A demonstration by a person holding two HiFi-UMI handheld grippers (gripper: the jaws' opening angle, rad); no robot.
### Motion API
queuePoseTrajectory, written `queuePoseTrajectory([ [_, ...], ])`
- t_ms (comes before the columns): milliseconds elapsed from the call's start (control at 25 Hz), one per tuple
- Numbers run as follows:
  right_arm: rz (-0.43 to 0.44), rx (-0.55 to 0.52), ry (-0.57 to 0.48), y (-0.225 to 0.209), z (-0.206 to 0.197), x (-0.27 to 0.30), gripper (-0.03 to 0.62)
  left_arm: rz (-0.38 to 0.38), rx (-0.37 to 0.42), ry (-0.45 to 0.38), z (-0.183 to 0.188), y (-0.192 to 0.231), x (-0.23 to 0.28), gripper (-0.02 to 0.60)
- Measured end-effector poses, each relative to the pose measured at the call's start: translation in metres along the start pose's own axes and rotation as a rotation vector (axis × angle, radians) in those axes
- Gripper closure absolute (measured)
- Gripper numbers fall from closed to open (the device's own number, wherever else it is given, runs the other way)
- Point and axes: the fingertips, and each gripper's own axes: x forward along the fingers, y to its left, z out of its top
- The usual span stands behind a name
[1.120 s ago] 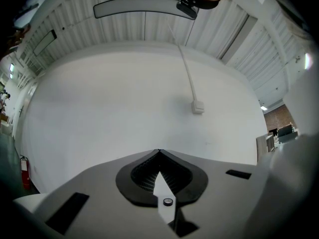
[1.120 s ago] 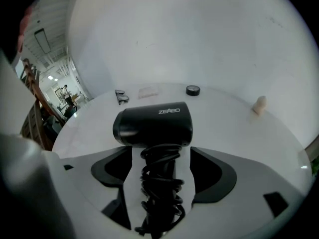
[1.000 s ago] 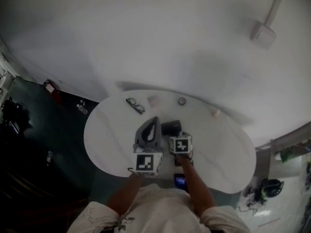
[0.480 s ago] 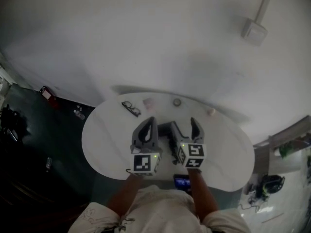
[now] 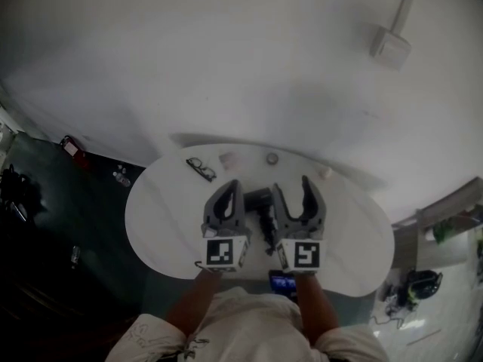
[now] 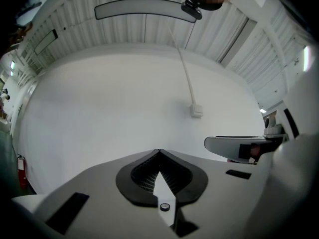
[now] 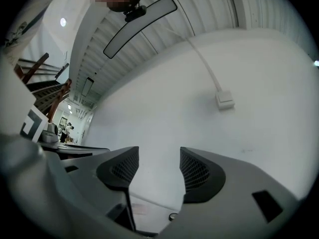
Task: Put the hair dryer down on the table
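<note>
The dark hair dryer (image 5: 258, 198) lies on the white oval table (image 5: 166, 217), between my two grippers and below them. In the head view my right gripper (image 5: 291, 188) is held up over the table to the dryer's right. It is open; its jaws have just been closing a little and nothing is between them. The right gripper view shows the same gripper (image 7: 158, 158) facing the white wall. My left gripper (image 5: 231, 187) hovers left of the dryer, jaws shut and empty, with its tips meeting in the left gripper view (image 6: 159, 152).
Black glasses (image 5: 201, 169), a small pale square (image 5: 227, 159), a small round thing (image 5: 272, 157) and a small pale object (image 5: 325, 172) lie along the table's far edge. A phone (image 5: 283, 281) glows by the near edge. Behind stands a white wall with a box (image 5: 390, 45).
My right gripper has lifted off the hair dryer, swung from pointing down to pointing level, and left the dryer on the table. The left gripper has stayed put.
</note>
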Motion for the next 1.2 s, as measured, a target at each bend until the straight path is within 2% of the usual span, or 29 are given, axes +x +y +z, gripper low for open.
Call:
queuePoseTrajectory([
  [200,-0.006,0.030,0.028,-0.003,-0.005,-0.002,0.475,-0.003,0.000,0.003,-0.001,-0.004,-0.002,0.586],
  [320,-0.019,0.054,0.021,-0.005,-0.004,-0.004,0.579,-0.010,0.027,-0.020,0.000,-0.005,-0.003,0.586],
  [520,-0.035,0.017,0.049,-0.007,-0.006,-0.005,0.589,-0.008,-0.003,0.004,0.000,-0.010,-0.005,0.586],
  [960,-0.051,0.024,0.051,-0.014,-0.004,-0.007,0.589,-0.017,0.017,-0.009,0.005,-0.016,-0.003,0.586],
  [1120,-0.055,0.021,0.060,-0.017,-0.007,-0.008,0.589,-0.023,0.055,-0.020,0.006,-0.018,-0.002,0.586],
  [1200,-0.054,0.020,0.063,-0.019,-0.008,-0.008,0.589,-0.017,0.035,-0.007,0.005,-0.020,-0.002,0.586],
])
